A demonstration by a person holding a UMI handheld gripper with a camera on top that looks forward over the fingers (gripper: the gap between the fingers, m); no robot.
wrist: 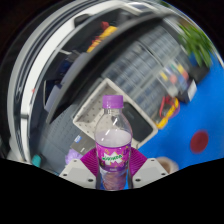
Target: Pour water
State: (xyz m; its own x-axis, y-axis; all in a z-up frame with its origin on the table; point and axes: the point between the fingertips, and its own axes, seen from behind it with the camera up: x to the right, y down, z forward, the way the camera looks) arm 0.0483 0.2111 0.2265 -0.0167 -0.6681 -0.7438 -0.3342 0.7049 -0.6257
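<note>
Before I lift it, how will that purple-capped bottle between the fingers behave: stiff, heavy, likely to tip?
The bottle looks like thin clear plastic, so it may flex under a hard squeeze. It is tall and narrow, so a push near the purple cap could topple it. The glossy magenta label, where the gripper sits, might be slippery.

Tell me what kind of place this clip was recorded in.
Probably an office desk or workbench: a keyboard lies beyond the purple-capped bottle standing between the gripper fingers, with a blue mat beside it.
</note>
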